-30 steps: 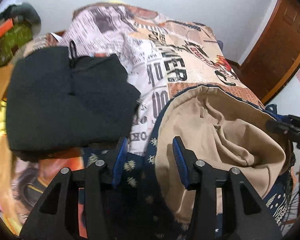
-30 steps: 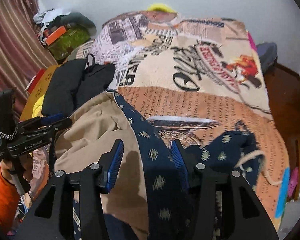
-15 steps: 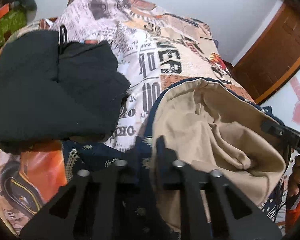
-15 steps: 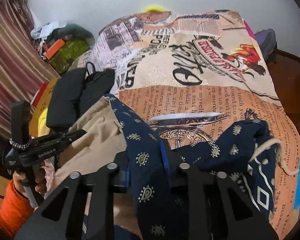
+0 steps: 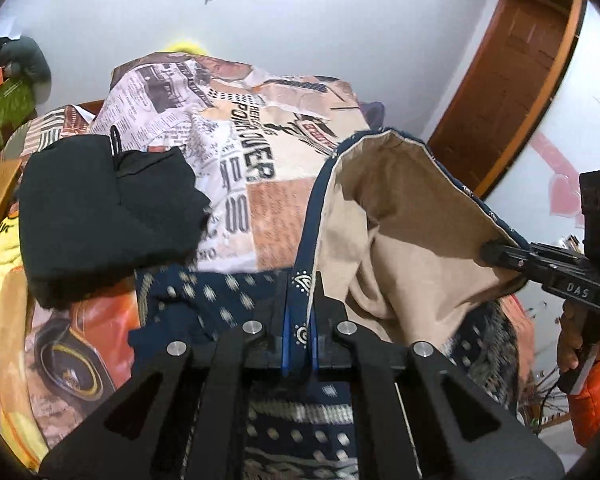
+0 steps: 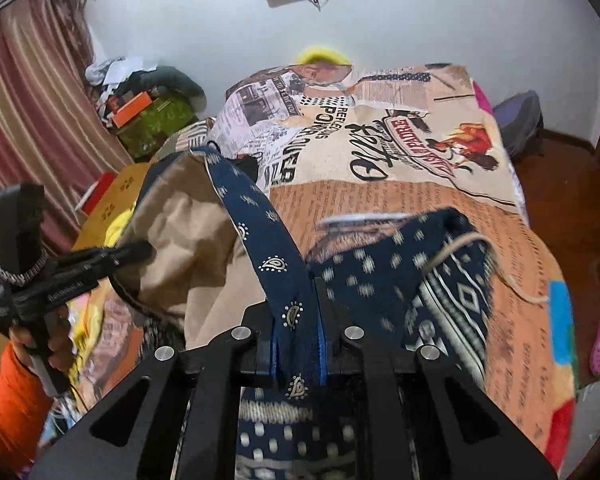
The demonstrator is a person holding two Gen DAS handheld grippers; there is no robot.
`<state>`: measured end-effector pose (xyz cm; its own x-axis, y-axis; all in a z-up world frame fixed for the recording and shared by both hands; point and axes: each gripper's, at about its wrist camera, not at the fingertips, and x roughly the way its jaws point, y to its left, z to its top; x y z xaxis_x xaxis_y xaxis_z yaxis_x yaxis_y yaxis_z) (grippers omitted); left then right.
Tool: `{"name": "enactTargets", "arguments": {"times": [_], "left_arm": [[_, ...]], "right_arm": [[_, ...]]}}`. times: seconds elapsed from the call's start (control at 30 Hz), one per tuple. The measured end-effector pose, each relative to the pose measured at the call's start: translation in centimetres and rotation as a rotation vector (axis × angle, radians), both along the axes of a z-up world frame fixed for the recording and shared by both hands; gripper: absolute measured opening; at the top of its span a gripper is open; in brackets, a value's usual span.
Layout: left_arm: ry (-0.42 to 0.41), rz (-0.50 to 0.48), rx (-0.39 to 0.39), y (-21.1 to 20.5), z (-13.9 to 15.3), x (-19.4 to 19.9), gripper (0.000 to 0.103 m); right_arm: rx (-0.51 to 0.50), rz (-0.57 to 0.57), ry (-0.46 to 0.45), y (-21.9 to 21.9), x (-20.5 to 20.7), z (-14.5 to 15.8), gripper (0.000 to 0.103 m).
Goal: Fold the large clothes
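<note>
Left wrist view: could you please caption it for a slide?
Left gripper shut on the navy garment's hem, tan lining facing up.

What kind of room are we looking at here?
Most likely a bedroom at home: a bed under a newspaper-print cover fills the room, a striped curtain hangs on one side, and a wooden door stands by the white wall.

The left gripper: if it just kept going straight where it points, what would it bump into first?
Probably the navy patterned garment it already grips, then the printed bedspread beyond; depth is hard to judge.
</note>
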<state>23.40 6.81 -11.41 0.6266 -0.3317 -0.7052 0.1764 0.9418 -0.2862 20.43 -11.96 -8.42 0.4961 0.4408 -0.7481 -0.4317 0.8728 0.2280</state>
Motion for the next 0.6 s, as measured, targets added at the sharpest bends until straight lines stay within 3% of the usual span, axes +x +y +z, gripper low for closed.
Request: {"name": "enactTargets", "arguments": {"times": [0.37,0.43,0.53,0.6], "left_arm": [[0.085,-0.022,0.068,-1.7,-3.2,-6.2,0.006],[0.118,-0.026,0.08,-1.8,-4.1,-6.9,0.011],[0.146,-0.024,0.116,-1.8,-4.9,-7.6,0.03],[0.134,-0.011,0.147,-1.7,-4.8,-8.2,0.034]], "right_arm": [[-0.067,-0.017,0.037,-1.3,-4.2,-2.5,0.012],[-0.069,-0.029,0.06,-1.7,-4.6,-3.2,0.013],[-0.074,-0.037,0.073,-2.1,-5.3,-3.8,0.015],[-0.087,-0.028,0.068,-2.1,-5.8,-3.7,0.015]]}}
